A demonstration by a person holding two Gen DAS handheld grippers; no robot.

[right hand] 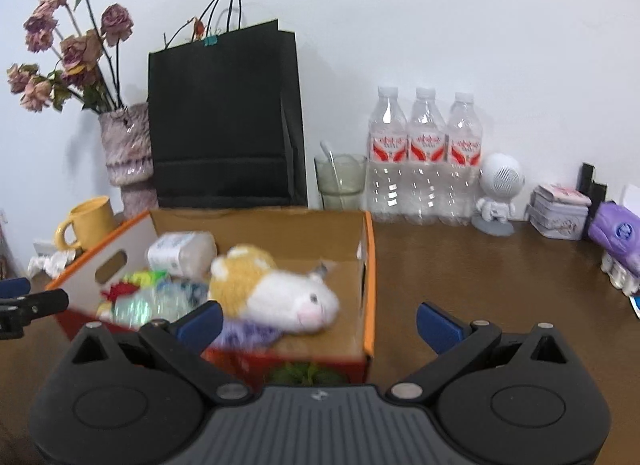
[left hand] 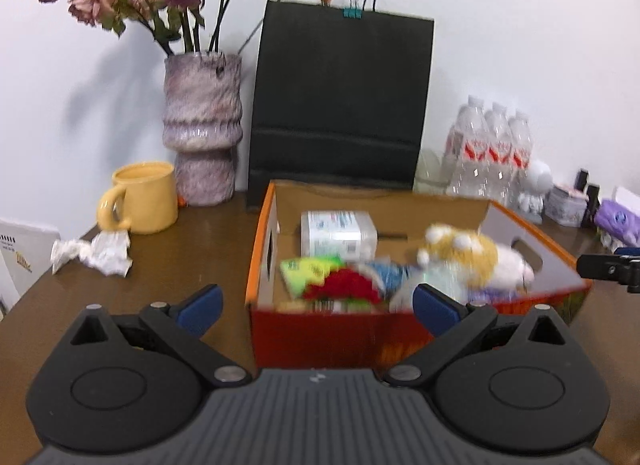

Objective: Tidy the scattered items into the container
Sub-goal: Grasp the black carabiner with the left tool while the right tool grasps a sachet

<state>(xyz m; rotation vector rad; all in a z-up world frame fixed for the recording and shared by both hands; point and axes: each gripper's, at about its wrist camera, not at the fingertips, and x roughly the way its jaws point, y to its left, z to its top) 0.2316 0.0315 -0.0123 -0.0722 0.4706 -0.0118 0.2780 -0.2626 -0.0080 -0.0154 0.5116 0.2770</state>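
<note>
Before the left gripper [left hand: 316, 301], its fingers spread and empty, the box [left hand: 372, 329] holds a plush [left hand: 476, 261], a bottle [left hand: 340, 233] and packets; crumpled paper [left hand: 94, 251] lies outside by the mug [left hand: 140, 197], probably next to grab. From the right gripper [right hand: 318, 321], likewise spread and empty, the plush [right hand: 280, 289] rests inside the box [right hand: 370, 265].

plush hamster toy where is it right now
The plush hamster toy lies inside the cardboard box, toward its right side, next to the white bottle; both views show it.

Plush toy [right hand: 276, 297] in box [right hand: 370, 265]; bag [right hand: 224, 117] behind; mug [left hand: 142, 197] left.
</note>
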